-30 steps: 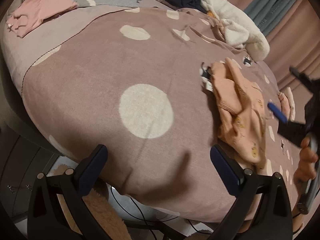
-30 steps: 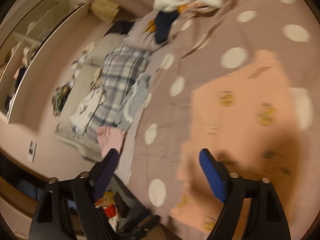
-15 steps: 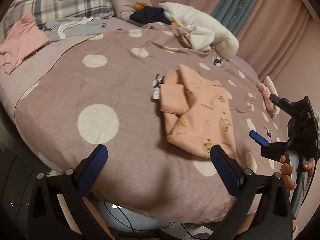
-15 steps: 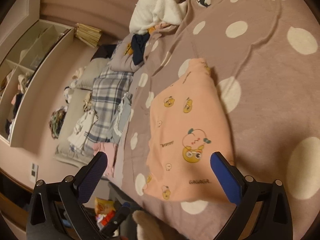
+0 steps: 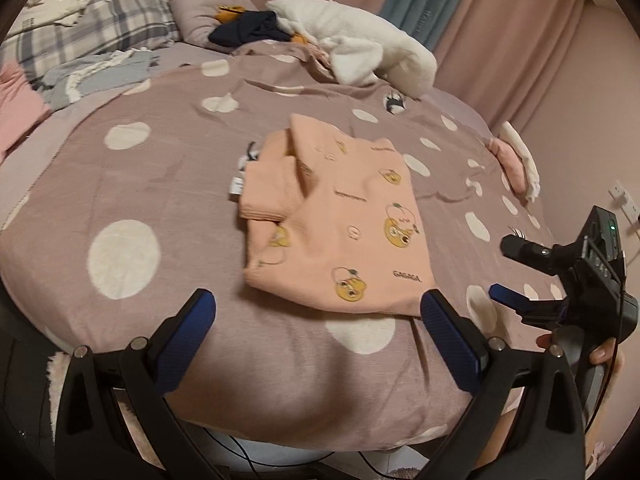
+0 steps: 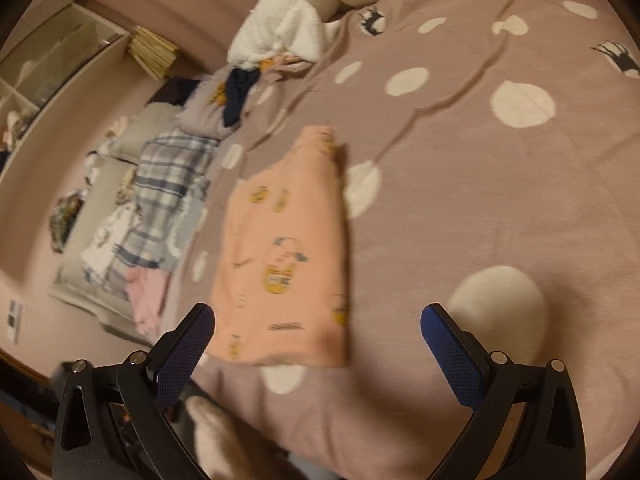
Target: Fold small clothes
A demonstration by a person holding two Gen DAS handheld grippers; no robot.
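Observation:
A small peach garment (image 5: 340,224) with yellow cartoon prints lies folded on the mauve polka-dot bedspread (image 5: 132,184), one sleeve turned in over its left side. My left gripper (image 5: 320,324) hovers open just short of its near edge, nothing between the blue pads. In the left wrist view the right gripper (image 5: 504,270) shows at the far right, held by a hand, jaws wide apart. The right wrist view has the same garment (image 6: 288,252) lying flat ahead and to the left of the open right gripper (image 6: 318,340), which holds nothing.
A white fleece (image 5: 360,48), dark clothes (image 5: 248,30) and a plaid pillow (image 5: 92,28) lie at the head of the bed. Pink (image 5: 16,112) and pale blue (image 5: 96,74) garments sit at the left. Curtains (image 5: 500,20) hang behind. A shelf unit (image 6: 44,64) lines the wall.
Both grippers have drawn back from the peach garment, which now lies released and flat. The right gripper's jaws stand wider than a second ago. The left view has swung to face it squarely.

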